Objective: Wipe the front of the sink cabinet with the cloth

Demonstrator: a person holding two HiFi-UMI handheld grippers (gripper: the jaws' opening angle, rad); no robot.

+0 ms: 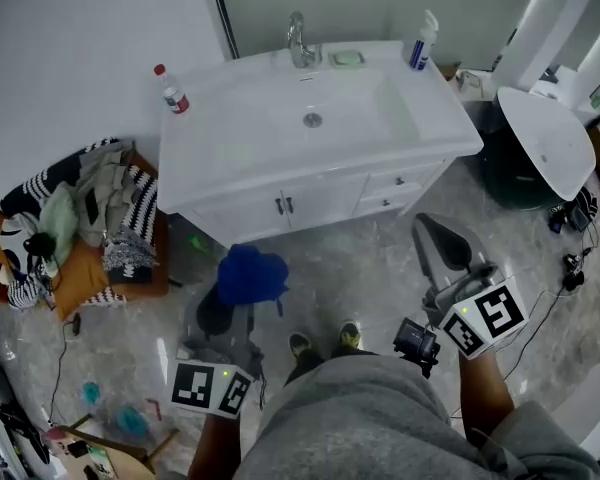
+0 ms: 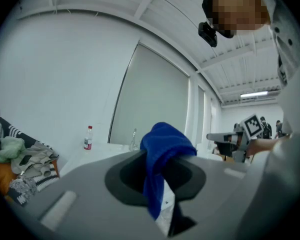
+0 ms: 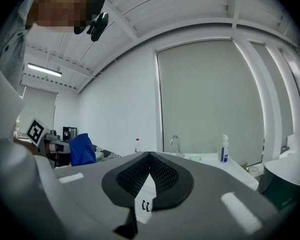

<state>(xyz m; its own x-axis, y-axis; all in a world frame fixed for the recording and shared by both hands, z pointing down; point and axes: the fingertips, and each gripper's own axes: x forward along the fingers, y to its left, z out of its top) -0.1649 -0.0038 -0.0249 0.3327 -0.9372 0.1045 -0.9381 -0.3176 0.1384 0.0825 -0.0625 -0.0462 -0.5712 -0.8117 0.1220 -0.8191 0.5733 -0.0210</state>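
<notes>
Cloth (image 1: 252, 273): blue, soft nap, bunched into a rounded wad; pinched in the closed left tongs (image 1: 235, 306). Sink cabinet (image 1: 320, 200): white, glossy, boxy, at 12 o'clock from the cloth, apart. Right tongs (image 1: 440, 238): grey, ribbed pads pressed together, empty, at 3 o'clock.

White worktop (image 1: 230, 118) – carries a red-capped bottle (image 1: 172, 89) at its left rear corner, a faucet (image 1: 299, 40) and green soap dish (image 1: 347, 58) behind the basin, and a pump bottle (image 1: 422, 42) at right rear. Grey marbled floor (image 1: 360, 268) – carries the sink cabinet (image 1: 320, 203); a clothes pile (image 1: 85, 218) lies left.
</notes>
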